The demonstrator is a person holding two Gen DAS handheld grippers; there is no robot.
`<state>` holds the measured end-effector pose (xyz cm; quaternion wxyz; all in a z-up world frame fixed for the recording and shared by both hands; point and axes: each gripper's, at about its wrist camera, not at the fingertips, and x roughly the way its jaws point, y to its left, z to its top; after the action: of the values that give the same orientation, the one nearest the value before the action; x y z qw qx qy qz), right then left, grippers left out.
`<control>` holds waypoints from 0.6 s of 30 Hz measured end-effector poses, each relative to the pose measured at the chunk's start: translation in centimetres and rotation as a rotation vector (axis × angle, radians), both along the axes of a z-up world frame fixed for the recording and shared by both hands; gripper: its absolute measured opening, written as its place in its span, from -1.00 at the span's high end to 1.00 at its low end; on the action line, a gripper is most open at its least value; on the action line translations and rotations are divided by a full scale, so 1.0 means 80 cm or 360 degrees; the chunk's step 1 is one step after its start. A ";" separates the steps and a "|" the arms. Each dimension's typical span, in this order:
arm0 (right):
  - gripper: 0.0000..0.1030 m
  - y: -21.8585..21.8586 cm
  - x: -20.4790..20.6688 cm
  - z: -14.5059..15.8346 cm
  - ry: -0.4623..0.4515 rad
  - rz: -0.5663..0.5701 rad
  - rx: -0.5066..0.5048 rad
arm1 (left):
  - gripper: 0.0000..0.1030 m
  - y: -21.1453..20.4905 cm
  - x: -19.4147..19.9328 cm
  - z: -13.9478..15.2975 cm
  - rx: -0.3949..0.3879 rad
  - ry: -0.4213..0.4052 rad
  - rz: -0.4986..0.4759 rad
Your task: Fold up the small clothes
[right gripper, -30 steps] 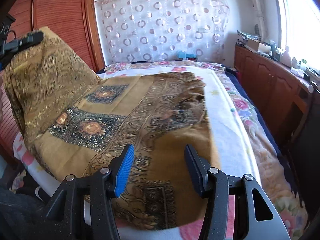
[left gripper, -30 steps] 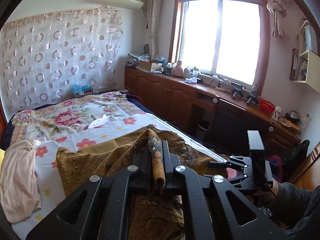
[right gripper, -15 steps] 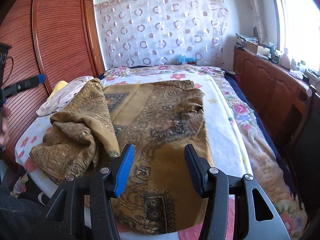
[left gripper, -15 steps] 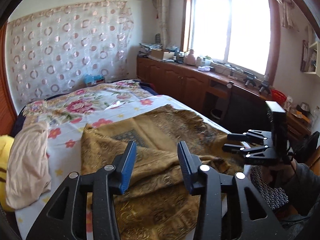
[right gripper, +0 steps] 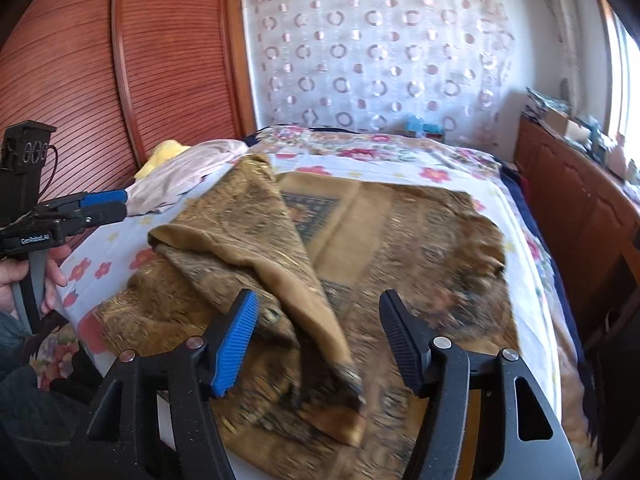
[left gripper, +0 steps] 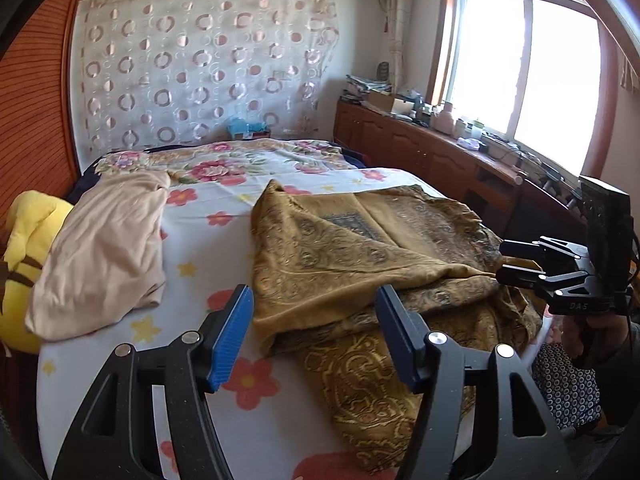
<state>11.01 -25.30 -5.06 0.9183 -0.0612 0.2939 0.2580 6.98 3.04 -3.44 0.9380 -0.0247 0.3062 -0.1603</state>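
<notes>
Now the gold patterned cloth [left gripper: 360,248] lies loose on the bed [left gripper: 200,248], over its near right half, one corner flopped back across the rest in a slanting fold whose plain tan edge runs from the far left toward the near right. The left gripper [left gripper: 316,336] hovers just above the near left edge of that fold; its fingers [left gripper: 232,332] have just been opening and stand apart with nothing pressed between them, the cloth lying below the gap. The right gripper [right gripper: 320,340] hangs over the near end of the folded flap, its fingers [right gripper: 236,340] likewise just spread wider and empty; the flap's tip lies between them and is blurred. In the right wrist view a hand [right gripper: 24,280] holds the left gripper's handle at the bed's near left corner. A beige garment [left gripper: 104,248] lies crumpled well left of the cloth, touching a yellow plush toy [left gripper: 28,240] at the bed's left edge. Between garment and cloth runs a bare strip of flowered sheet. Beyond the cloth's far edge the bed stays open up to the circle-patterned curtain [left gripper: 200,68]. A wooden cabinet [left gripper: 420,152] lines the right side.
</notes>
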 end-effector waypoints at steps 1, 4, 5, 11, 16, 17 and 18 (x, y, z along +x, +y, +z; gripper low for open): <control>-0.27 0.006 0.001 0.000 0.0001 0.0005 -0.0010 | -0.25 0.002 0.000 -0.001 -0.0004 0.0004 0.0007; -0.27 0.025 0.005 -0.002 0.0004 0.0046 -0.0042 | -0.25 0.011 0.000 -0.006 -0.0003 0.0014 0.0021; -0.27 0.029 0.006 -0.002 0.0004 0.0060 -0.0053 | -0.25 0.012 0.000 -0.008 0.0000 0.0018 0.0024; -0.27 0.045 0.028 -0.022 0.0079 0.0069 -0.0192 | -0.25 0.014 0.000 -0.017 0.0007 0.0036 0.0028; -0.27 0.027 0.059 -0.041 0.0254 -0.0007 -0.0121 | -0.25 0.015 -0.001 -0.020 0.0004 0.0048 0.0022; -0.27 0.025 0.062 -0.040 0.0279 -0.0011 -0.0082 | -0.25 0.015 -0.001 -0.021 0.0005 0.0049 0.0019; -0.27 0.021 0.064 -0.040 0.0291 -0.0005 -0.0052 | -0.25 0.015 -0.001 -0.021 0.0006 0.0050 0.0016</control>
<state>16.16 -23.60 -8.29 0.8869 -0.0520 0.3809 0.2561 6.89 4.20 -5.11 0.9340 -0.0272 0.3211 -0.1545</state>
